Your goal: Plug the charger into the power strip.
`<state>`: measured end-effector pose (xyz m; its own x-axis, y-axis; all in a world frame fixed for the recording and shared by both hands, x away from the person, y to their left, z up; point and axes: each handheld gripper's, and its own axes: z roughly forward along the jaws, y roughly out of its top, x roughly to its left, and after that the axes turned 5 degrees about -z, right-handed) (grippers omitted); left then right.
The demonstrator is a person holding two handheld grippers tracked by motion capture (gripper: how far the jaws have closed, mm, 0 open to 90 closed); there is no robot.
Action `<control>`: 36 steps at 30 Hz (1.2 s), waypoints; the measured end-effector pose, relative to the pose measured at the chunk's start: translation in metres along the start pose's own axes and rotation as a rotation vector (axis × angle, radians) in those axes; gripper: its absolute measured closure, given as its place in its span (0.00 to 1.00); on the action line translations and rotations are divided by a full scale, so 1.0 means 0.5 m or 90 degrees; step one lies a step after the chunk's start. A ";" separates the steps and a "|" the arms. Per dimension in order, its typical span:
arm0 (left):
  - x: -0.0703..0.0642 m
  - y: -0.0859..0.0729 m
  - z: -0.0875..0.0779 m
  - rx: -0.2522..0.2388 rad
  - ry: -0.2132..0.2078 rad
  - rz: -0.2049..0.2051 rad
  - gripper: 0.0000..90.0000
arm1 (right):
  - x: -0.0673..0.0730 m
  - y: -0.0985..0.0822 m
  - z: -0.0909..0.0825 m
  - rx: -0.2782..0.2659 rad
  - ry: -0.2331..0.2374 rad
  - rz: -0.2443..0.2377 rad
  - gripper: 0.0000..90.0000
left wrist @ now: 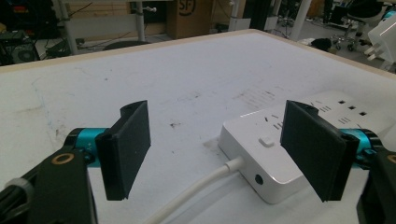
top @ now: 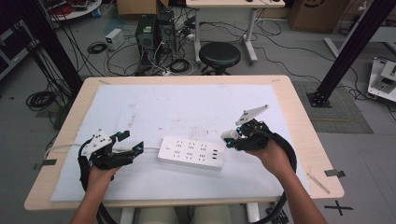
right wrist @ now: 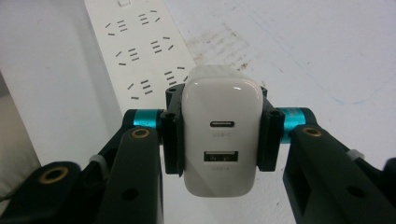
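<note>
A white power strip (top: 190, 152) lies flat on the white mat, near the table's front edge. My left gripper (top: 130, 143) sits just left of the strip, open. In the left gripper view its jaws (left wrist: 219, 149) stand wide apart around the strip's cable end (left wrist: 252, 135) without touching it, and the white cable (left wrist: 201, 186) runs back between them. My right gripper (top: 229, 137) hovers over the strip's right end, shut on a white USB charger (right wrist: 222, 98) with its two ports facing the camera. The strip's sockets (right wrist: 140, 51) lie below and beyond it.
The white mat (top: 140, 107) covers most of the wooden table (top: 299, 116). A black stool (top: 219, 55), computer towers (top: 154, 32) and loose cables stand on the floor beyond the far edge. A black frame post (top: 345, 51) rises at the right.
</note>
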<state>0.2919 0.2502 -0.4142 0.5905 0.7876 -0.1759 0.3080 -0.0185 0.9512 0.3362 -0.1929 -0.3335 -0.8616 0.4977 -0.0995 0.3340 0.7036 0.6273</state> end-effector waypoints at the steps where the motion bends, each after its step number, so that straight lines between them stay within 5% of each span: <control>1: 0.001 -0.001 0.000 -0.001 0.001 0.002 0.27 | 0.001 0.007 0.003 0.002 0.000 -0.007 0.70; 14: 0.010 -0.011 -0.008 -0.006 0.000 -0.005 0.27 | 0.003 0.067 0.041 0.042 0.038 -0.050 0.70; 21: 0.014 -0.013 -0.011 -0.006 0.000 -0.001 0.27 | 0.008 0.123 0.071 0.078 0.084 -0.102 0.70; 36: 0.026 -0.025 -0.019 -0.008 0.003 -0.008 0.27 | 0.003 0.130 0.138 0.170 0.136 -0.157 0.70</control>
<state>0.2887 0.2663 -0.4259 0.5835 0.7902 -0.1873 0.3063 -0.0005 0.9519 0.3832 -0.1115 -0.3462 -0.9788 0.2005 -0.0411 0.1703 0.9095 0.3793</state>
